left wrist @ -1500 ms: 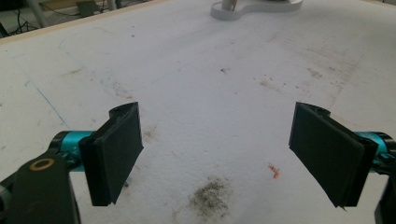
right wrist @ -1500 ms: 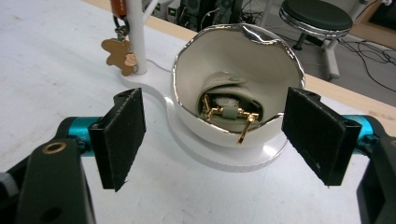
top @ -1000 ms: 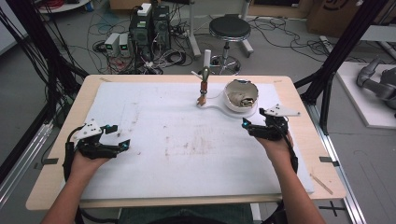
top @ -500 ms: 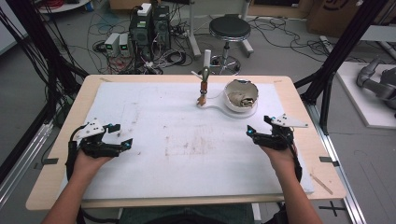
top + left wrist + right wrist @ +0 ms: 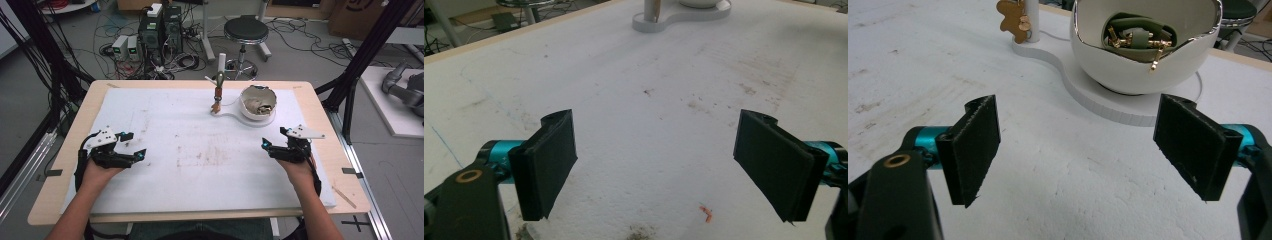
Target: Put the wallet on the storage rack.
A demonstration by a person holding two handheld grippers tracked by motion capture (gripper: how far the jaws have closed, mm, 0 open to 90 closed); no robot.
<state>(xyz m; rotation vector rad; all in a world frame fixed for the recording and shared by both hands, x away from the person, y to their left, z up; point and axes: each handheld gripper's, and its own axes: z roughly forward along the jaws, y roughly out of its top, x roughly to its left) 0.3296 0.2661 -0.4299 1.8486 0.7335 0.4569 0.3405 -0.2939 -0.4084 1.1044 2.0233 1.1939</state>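
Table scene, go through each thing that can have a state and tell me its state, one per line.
left gripper: open, holding nothing, over the mat.
right gripper: open, holding nothing, facing the bowl.
white bowl: upright on its white base, holds a green strap with gold clasps.
gingerbread charm: hanging at the post.
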